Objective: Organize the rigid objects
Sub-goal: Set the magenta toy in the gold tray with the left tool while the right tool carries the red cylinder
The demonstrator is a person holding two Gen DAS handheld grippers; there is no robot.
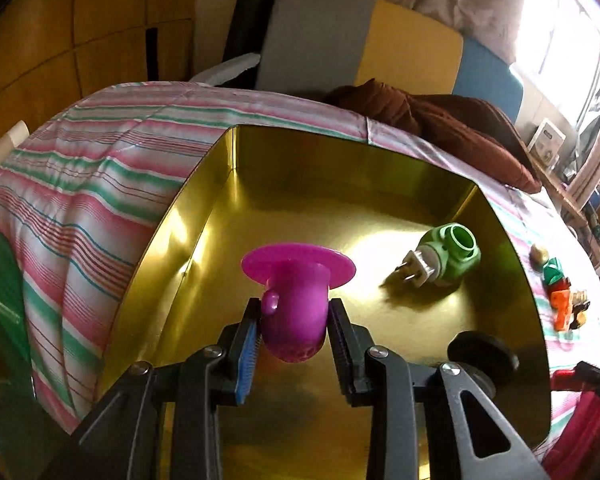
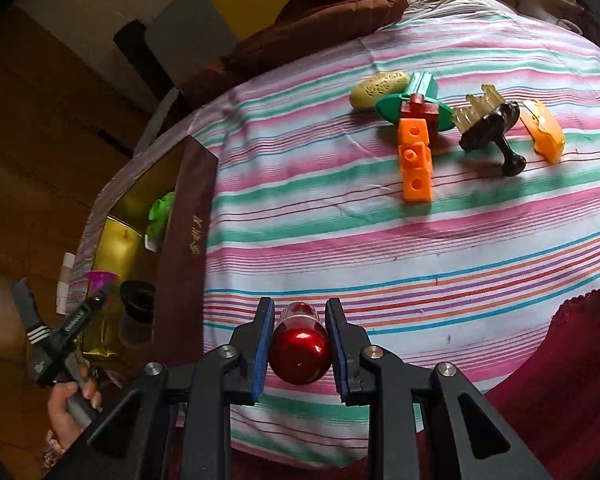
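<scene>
My left gripper (image 1: 294, 312) is shut on a magenta plastic cup-like piece with a flat flange (image 1: 296, 300), held above the floor of a gold-lined box (image 1: 204, 216). Inside the box lie a green plug-in piece with metal prongs (image 1: 446, 256) and a black round object (image 1: 482, 348). My right gripper (image 2: 300, 320) is shut on a shiny red capsule-shaped object (image 2: 300, 350) above the striped cloth. The box (image 2: 188, 216) lies to its left, with the left gripper (image 2: 96, 292) over it. Loose toys lie far right: orange blocks (image 2: 415, 160), a green piece (image 2: 416, 98), a black brush (image 2: 488, 128).
A yellow oval piece (image 2: 376, 88) and an orange curved piece (image 2: 544, 132) lie with the toys. A brown cushion (image 1: 440, 120) sits behind the box. Striped bedding (image 1: 92, 184) covers the surface. A red cloth (image 2: 560, 380) lies at the near right edge.
</scene>
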